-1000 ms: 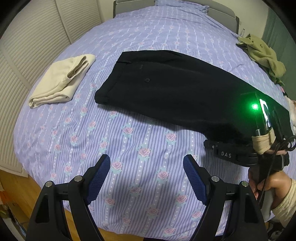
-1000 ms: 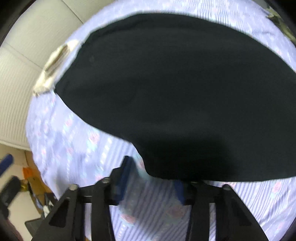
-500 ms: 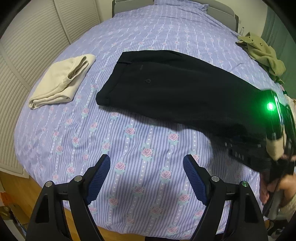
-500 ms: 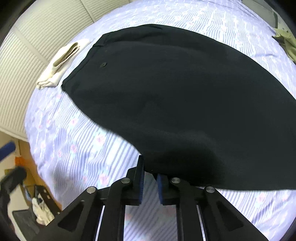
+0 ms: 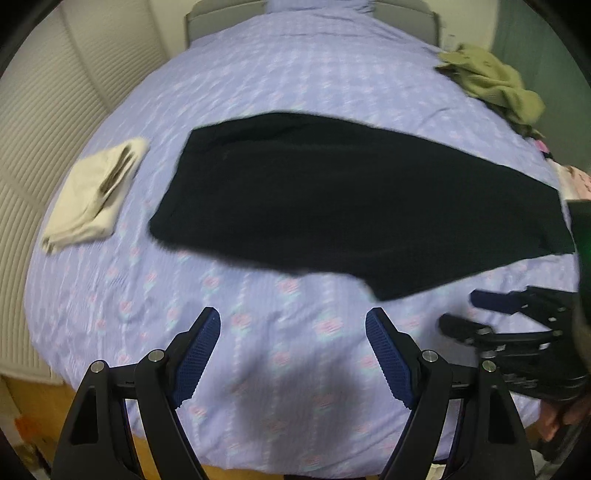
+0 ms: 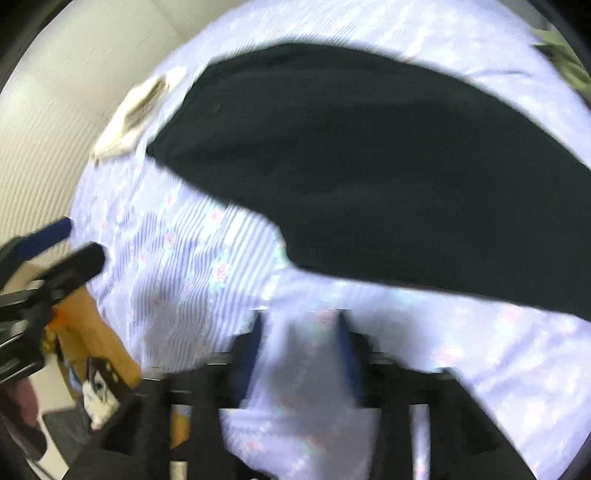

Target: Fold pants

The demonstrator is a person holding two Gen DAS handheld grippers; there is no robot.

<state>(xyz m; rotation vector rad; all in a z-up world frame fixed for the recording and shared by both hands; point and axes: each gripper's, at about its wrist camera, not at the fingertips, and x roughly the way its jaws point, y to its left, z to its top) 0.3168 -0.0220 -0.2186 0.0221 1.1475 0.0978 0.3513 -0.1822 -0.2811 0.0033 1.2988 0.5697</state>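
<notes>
The black pants (image 5: 351,206) lie flat across the lilac flowered bedspread (image 5: 258,332), legs laid one on the other, waist toward the left. In the right wrist view the pants (image 6: 369,166) fill the upper half. My left gripper (image 5: 293,350) hangs open over bare bedspread, short of the pants' near edge. My right gripper (image 6: 301,343) is blurred, its jaws opening with nothing between them, only bedspread below. It also shows at the right edge of the left wrist view, right gripper (image 5: 469,314), just off the leg ends.
A folded cream garment (image 5: 92,195) lies left of the pants. An olive garment (image 5: 495,85) is heaped at the bed's far right. A headboard (image 5: 229,11) stands at the back, a ribbed white wall (image 5: 44,129) on the left. A hand (image 5: 561,417) holds the right gripper.
My right gripper closed on the pants' near edge, then let go and drew back toward the bed's front. The left gripper shifted and stayed open. The pants lie a little flatter.
</notes>
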